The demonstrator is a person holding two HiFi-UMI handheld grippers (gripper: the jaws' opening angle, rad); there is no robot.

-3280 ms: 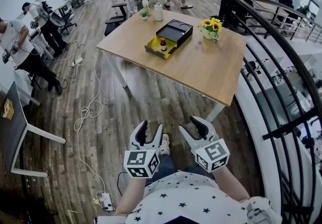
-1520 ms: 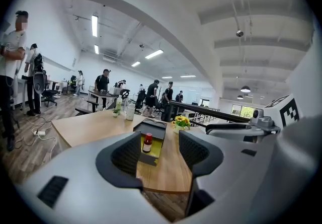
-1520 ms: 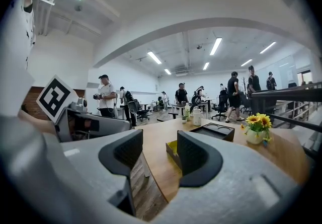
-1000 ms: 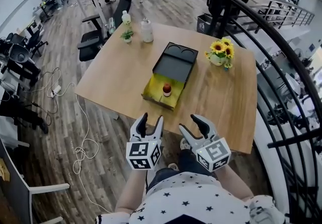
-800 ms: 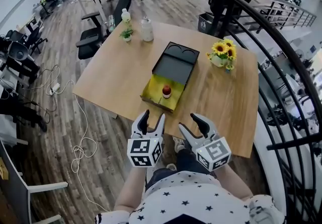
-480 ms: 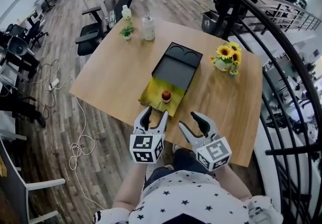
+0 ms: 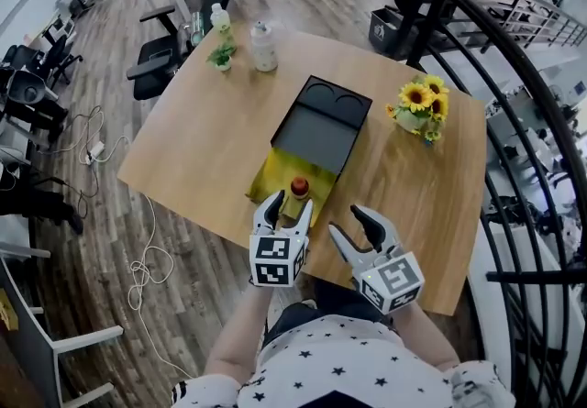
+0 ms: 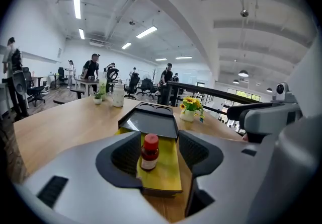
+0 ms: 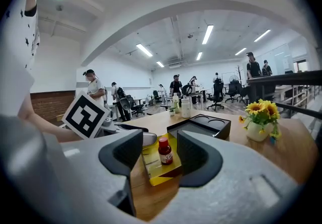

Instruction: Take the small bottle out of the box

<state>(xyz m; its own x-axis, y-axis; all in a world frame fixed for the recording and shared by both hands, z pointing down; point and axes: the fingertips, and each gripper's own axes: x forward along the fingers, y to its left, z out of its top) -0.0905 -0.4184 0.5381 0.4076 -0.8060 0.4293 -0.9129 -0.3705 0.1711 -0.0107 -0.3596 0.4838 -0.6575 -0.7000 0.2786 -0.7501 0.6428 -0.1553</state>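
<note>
L claw (image 8: 160,153): jaws spread, nothing gripped. The small bottle (image 8: 149,151) lines up w/ the gap but sits just past the tips, no contact. R claw (image 9: 160,157): also released, empty, over the tabletop's (image 7: 197,136) near edge, beside the L one. Bottle stands upright, red cap (image 8: 151,140) on, in the pulled-out yellow tray (image 7: 269,186) of the black box (image 7: 318,129). Step, as I read it: approach, pre-grasp. Next: ease L claw fwd till jaws flank the bottle body below the cap, clench, then lift straight up clear of the tray lip w/o tipping it.
</note>
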